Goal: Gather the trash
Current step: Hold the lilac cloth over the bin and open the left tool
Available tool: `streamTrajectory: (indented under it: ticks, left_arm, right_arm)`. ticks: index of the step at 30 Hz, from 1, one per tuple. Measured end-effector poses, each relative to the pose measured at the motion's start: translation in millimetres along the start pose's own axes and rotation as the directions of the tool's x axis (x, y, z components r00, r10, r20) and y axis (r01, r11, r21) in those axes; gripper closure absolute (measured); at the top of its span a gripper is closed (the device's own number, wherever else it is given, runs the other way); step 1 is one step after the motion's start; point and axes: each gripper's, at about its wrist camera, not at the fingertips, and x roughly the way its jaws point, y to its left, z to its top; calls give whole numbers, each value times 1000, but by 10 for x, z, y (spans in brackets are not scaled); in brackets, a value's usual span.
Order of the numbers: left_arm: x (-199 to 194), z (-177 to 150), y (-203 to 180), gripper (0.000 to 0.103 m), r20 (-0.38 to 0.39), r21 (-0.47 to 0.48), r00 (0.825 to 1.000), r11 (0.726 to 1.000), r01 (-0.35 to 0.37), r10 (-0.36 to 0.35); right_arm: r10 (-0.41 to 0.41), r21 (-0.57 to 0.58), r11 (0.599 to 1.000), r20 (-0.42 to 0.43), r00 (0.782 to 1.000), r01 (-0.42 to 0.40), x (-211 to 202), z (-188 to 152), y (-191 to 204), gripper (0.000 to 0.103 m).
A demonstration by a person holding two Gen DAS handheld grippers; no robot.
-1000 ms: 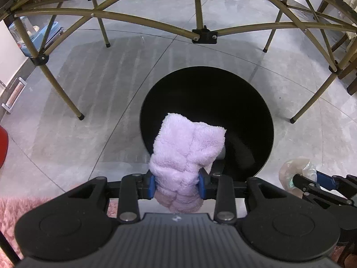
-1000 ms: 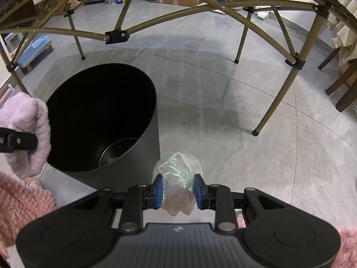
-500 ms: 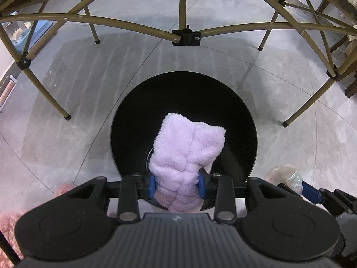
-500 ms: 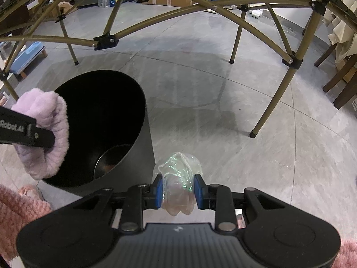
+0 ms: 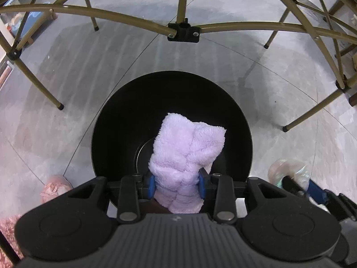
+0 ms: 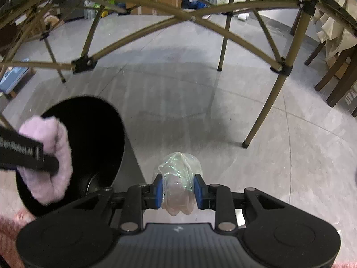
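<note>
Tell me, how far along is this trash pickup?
Both pieces are picked up, neither is dropped yet. The left gripper is clamped on a fluffy lilac cloth, held right above the open black bin. The right gripper pinches a crumpled clear plastic wrapper beside the bin, over bare floor. Left to do: release the cloth, then bring the wrapper over the opening. What lies at the bin's bottom is too dark to tell.

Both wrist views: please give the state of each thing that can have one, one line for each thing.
Left gripper: shut on the purple cloth, above the bin mouth.
Purple cloth: bunched, held between the pads, not yet dropped.
Right gripper: shut on the plastic wrap, beside the bin.
Plastic wrap: crumpled, held.
Black bin: upright, open, no lid.
Pink rug: lying on the floor.
</note>
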Motion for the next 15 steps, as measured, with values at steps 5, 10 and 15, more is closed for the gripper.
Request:
streamTrajectory:
  ticks: [5, 10, 15]
  left_arm:
    - [70, 61, -36, 68, -12, -8, 1000, 1000, -15, 15]
    - [132, 105, -41, 68, -21, -16, 1000, 1000, -13, 13]
    - [123, 98, -77, 57, -14, -7, 1000, 1000, -17, 17]
  right_arm:
    - [0, 29, 1000, 19, 1000, -1, 71, 147, -64, 76]
    - [4, 48, 999, 19, 1000, -5, 134, 197, -110, 76]
    - [3, 53, 999, 12, 1000, -4, 148, 170, -125, 76]
